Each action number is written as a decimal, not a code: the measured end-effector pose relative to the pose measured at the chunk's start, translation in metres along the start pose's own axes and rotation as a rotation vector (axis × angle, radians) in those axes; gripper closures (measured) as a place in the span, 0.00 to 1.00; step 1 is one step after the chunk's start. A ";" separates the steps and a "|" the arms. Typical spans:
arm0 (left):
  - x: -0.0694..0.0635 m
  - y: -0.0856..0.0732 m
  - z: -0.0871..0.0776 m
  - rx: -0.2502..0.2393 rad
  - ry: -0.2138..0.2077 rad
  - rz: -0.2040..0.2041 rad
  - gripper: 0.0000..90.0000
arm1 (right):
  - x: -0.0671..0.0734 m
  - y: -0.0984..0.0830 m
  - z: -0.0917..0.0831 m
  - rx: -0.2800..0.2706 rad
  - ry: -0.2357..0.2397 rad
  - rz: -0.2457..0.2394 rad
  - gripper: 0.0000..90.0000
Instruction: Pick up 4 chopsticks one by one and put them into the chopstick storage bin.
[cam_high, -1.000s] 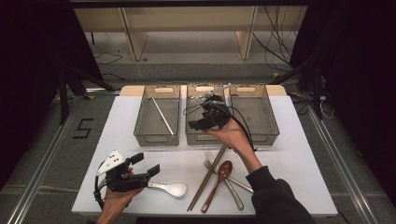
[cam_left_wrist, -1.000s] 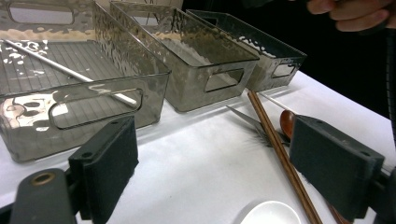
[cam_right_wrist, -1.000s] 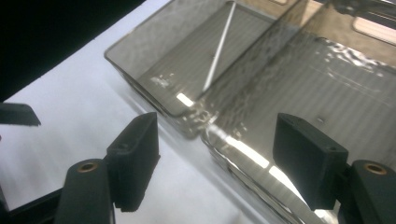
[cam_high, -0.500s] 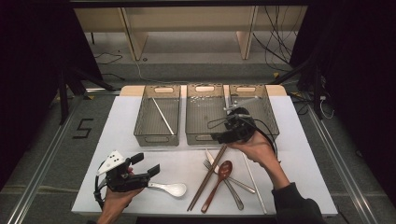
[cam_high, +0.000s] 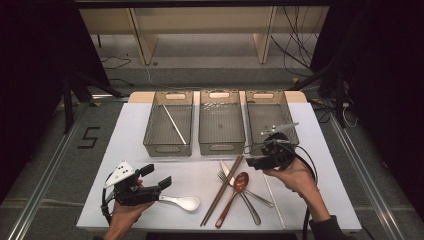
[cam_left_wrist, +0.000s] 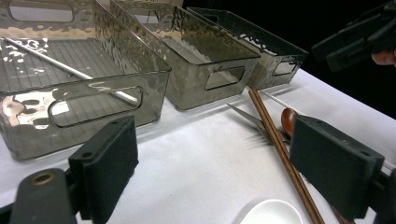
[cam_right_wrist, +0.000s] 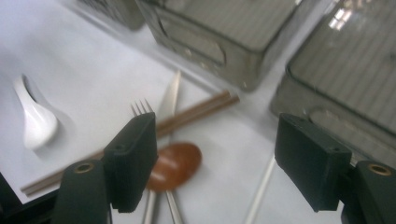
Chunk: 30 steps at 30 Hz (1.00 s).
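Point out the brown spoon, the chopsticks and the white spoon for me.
brown spoon (cam_high: 241, 181), high view, on its bowl.
chopsticks (cam_high: 222, 190), high view, midway along the pair.
white spoon (cam_high: 186, 202), high view, on its bowl.

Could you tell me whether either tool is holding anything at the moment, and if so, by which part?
Nothing is held. The right tool hangs open above the brown spoon, and the left tool is open too.
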<state>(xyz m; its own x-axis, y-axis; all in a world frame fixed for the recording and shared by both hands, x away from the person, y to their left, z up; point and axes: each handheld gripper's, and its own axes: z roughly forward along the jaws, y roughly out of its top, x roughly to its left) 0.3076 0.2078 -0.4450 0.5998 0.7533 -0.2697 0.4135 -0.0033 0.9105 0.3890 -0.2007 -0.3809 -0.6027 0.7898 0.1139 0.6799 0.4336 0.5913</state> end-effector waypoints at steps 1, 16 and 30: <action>0.000 0.000 0.000 -0.001 0.001 0.003 0.16 | -0.002 -0.007 0.000 0.023 -0.014 -0.001 0.34; -0.001 0.001 -0.001 -0.003 -0.002 0.008 0.16 | -0.003 -0.034 0.012 0.206 -0.073 -0.013 0.40; -0.001 0.001 -0.001 -0.003 -0.001 0.009 0.16 | -0.004 -0.049 0.024 0.331 -0.112 -0.020 0.42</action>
<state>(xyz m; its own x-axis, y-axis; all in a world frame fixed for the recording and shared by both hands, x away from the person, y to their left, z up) 0.3066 0.2073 -0.4437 0.6044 0.7526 -0.2615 0.4058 -0.0083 0.9139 0.3681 -0.2140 -0.4294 -0.5802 0.8145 0.0057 0.7781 0.5522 0.2992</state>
